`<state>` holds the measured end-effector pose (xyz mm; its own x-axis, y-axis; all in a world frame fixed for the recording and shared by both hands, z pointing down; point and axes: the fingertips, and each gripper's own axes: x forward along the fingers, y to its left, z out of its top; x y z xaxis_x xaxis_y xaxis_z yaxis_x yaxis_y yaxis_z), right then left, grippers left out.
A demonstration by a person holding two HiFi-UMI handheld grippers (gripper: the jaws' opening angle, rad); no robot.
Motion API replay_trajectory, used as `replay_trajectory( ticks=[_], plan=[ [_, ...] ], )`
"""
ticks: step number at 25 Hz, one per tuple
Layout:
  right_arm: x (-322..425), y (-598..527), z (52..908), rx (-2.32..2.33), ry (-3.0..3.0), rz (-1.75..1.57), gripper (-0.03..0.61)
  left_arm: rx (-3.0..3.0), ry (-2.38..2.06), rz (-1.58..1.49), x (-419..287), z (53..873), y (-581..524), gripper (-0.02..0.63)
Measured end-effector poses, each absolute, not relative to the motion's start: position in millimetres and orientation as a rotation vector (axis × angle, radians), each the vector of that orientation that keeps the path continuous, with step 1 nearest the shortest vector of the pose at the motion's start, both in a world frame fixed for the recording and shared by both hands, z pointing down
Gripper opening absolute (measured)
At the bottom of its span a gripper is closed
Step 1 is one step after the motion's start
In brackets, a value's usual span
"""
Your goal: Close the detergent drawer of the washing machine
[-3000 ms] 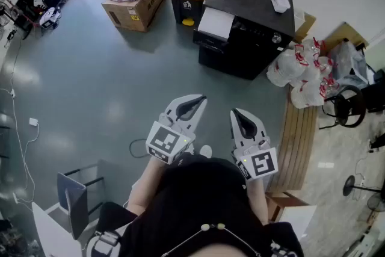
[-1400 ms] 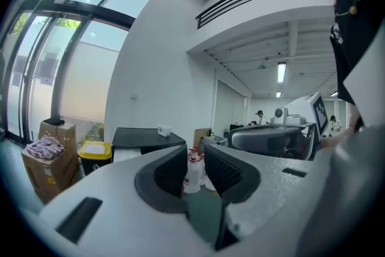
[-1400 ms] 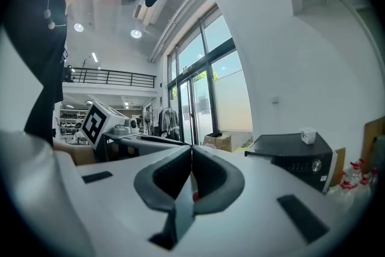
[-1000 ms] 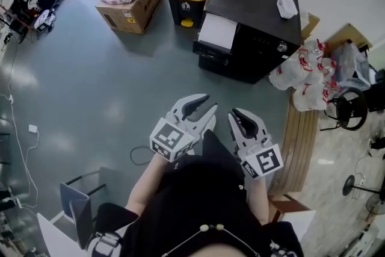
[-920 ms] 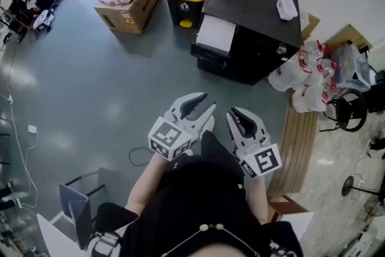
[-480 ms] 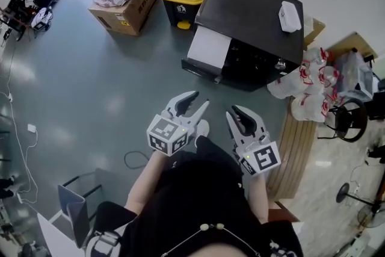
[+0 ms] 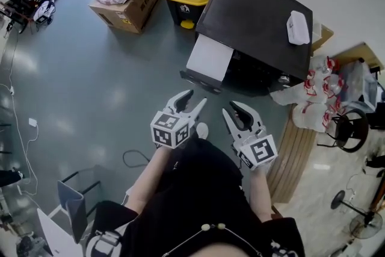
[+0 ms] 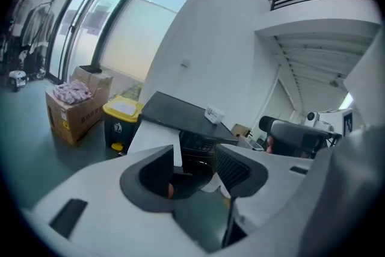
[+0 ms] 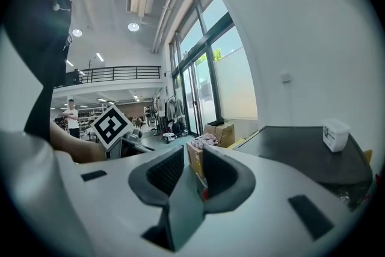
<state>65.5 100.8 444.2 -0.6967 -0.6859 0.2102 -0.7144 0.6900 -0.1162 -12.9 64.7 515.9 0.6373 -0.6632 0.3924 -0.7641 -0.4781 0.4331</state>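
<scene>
- The drawer [image 7: 210, 58], seemingly the white panel jutting from the machine [image 7: 258, 15], stood open ahead of the left hand-held gripper [image 7: 194, 100], near it but untouched.
- That hand-held gripper's jaws were apart, opening and empty. If only one jaw tip met the drawer's corner, the push could skew the drawer and jam it short of closing.
- The right hand-held gripper [image 7: 233, 110], narrowly apart, opening and empty, sat just beside the left. It could crowd the left one or bump the machine's front.
</scene>
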Motion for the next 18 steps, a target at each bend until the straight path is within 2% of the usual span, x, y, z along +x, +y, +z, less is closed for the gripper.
replay_trajectory(
  ticks=[10, 18],
  plan=[
    [46, 30, 459, 1.14, -2.691, 0.285, 0.089, 1.807, -1.15, 0.14, -45, 593, 11, 0.229],
    [40, -14, 471, 1.141, -2.647, 0.328, 0.094, 1.497, -0.981, -0.02, -53, 641, -9, 0.253]
  ],
)
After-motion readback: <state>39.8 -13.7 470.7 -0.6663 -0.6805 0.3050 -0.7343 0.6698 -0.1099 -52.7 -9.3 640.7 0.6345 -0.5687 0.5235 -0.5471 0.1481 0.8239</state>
